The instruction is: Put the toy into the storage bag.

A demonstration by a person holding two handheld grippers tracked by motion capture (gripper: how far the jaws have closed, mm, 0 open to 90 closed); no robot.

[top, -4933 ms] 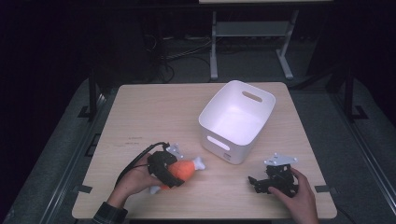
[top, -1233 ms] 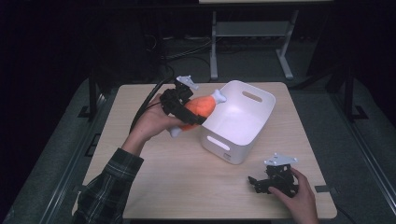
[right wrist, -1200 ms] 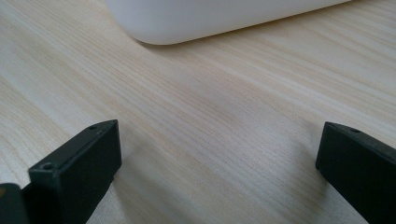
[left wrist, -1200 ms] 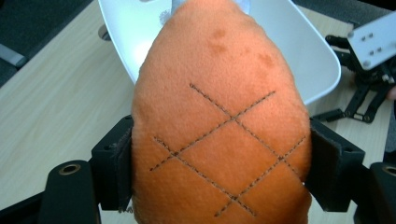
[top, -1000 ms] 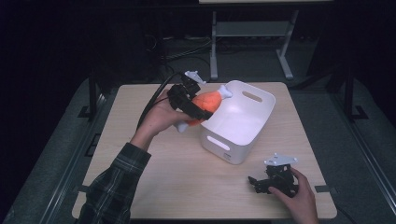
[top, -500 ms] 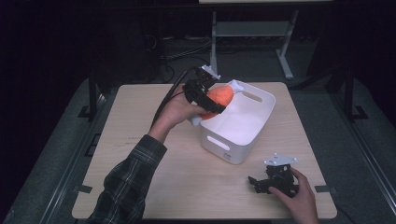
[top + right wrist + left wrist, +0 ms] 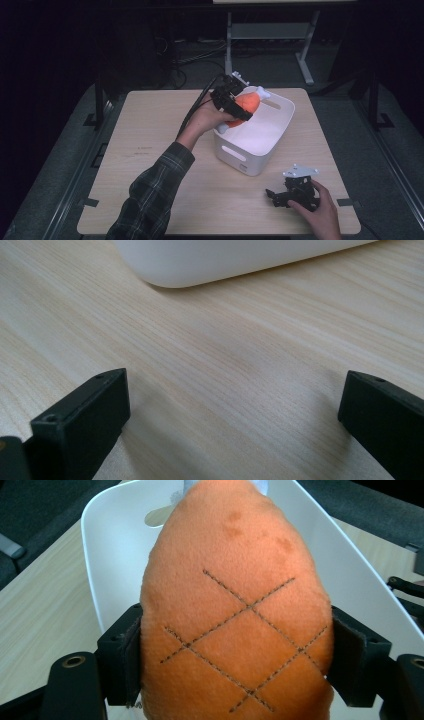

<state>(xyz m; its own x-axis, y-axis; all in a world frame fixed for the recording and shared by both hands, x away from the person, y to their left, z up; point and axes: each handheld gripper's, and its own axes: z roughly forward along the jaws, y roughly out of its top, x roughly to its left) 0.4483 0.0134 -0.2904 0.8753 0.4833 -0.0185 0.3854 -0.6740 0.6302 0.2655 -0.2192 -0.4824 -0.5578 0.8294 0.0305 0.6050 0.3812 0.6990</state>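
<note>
Tongs in the left hand (image 7: 239, 106) are closed on an orange plush toy (image 7: 235, 615), with the black pads pressing its two sides. The toy has stitched crossing lines and a white end, and it hangs over the near-left rim of the white bin (image 7: 260, 145), partly above the inside. The right tongs (image 7: 281, 196) rest low on the wooden desk (image 7: 150, 150) in front of the bin, with jaws wide apart and nothing between them.

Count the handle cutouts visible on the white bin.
2: one cutout in the white bin's near wall facing the person, one cutout in the far wall beside the orange plush toy.
</note>
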